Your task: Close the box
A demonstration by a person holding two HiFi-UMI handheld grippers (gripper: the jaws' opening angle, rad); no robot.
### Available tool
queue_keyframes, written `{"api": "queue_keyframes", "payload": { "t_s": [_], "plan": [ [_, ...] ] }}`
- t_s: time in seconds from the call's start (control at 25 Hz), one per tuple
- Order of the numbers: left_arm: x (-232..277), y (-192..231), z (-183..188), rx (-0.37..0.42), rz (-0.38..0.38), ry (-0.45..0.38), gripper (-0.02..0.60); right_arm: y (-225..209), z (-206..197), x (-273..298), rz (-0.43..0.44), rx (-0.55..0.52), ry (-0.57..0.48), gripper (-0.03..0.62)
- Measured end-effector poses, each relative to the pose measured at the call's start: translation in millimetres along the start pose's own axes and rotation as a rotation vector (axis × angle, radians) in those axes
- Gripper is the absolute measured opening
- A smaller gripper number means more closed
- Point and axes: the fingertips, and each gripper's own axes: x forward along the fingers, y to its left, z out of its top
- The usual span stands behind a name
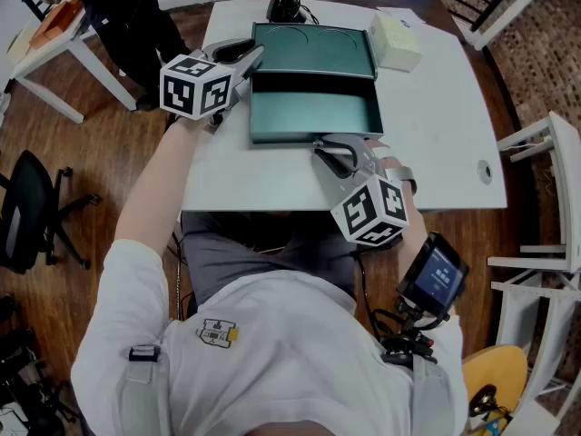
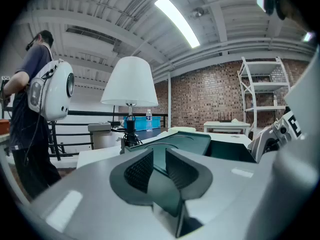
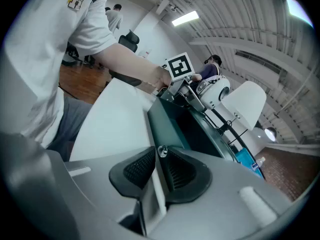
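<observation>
A dark teal box (image 1: 313, 112) lies open on the white table (image 1: 436, 116), its lid (image 1: 313, 45) laid flat behind it. My left gripper (image 1: 247, 59) is at the box's left side by the hinge line. Its jaws are shut on the lid's (image 2: 187, 141) left edge, and teal sheet runs between the pads (image 2: 140, 170). My right gripper (image 1: 329, 151) is at the box's front wall (image 3: 167, 126). It is shut on a small metal stud (image 3: 162, 151) held at the tips. The left gripper's marker cube (image 3: 179, 66) shows at the far side of the box.
A small cream box (image 1: 395, 42) sits on the table beside the lid's right end. A lamp (image 2: 129, 84) stands behind the lid. A person (image 2: 30, 109) stands past the table's far left corner. A white chair (image 1: 545, 198) is right, an office chair (image 1: 27, 212) left.
</observation>
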Motion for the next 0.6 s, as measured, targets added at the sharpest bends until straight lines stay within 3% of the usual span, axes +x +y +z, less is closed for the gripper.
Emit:
{"api": "queue_keyframes", "payload": {
  "t_s": [0.6],
  "plan": [
    [1,1,4,-0.026,-0.04,-0.025,0.061,-71,-5,58,-0.064,0.006,0.076,0.056]
  ]
}}
